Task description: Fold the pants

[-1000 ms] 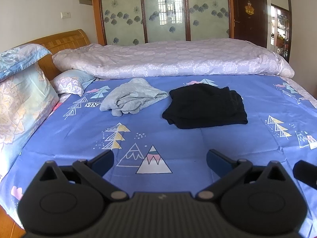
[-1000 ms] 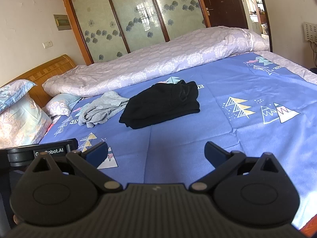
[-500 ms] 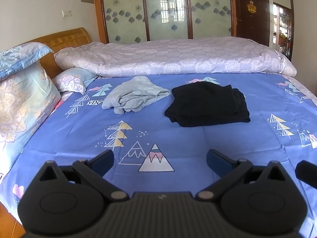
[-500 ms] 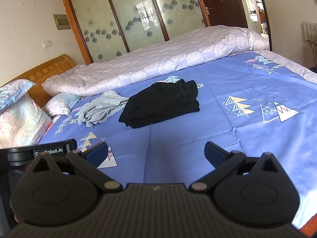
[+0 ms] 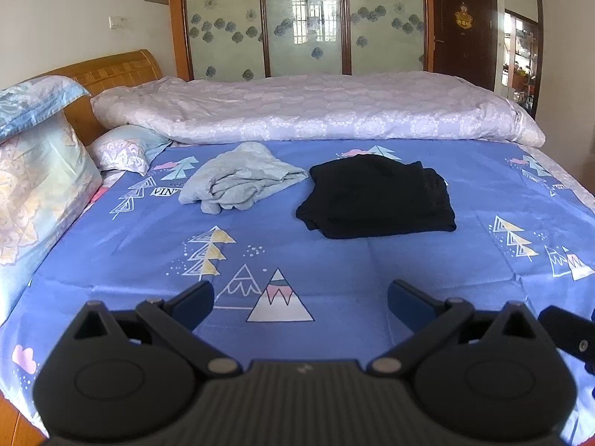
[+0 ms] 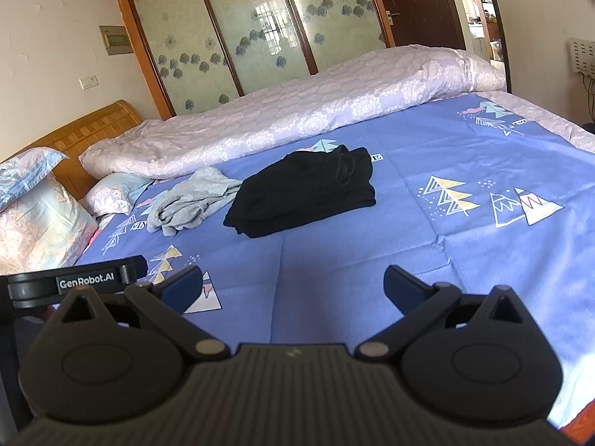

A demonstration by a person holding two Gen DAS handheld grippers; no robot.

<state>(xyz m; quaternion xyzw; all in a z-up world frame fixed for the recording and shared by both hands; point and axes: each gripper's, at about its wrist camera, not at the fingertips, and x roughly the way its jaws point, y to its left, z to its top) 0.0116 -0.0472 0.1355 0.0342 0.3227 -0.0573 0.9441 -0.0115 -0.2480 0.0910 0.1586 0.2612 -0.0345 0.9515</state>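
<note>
both views are taken low over the near edge of the bed [image 5: 334,260], looking forward along each open claw toward the wardrobe doors [image 5: 305,22]. the left wrist view is held level and square-on; the right wrist view is tilted and set further right. the black pants [image 5: 375,200], grey garment [image 6: 186,200] and rolled quilt [image 6: 297,119] are shared by both, well ahead.

Bright, even daylight fills both views. Glare whitens the frosted wardrobe doors [image 5: 305,18] at top centre. Shadows on the bedsheet [image 5: 334,260] are soft. Fisheye distortion bends the frame edges; dark vignetting shows in the corners. Focus is sharp throughout.
</note>
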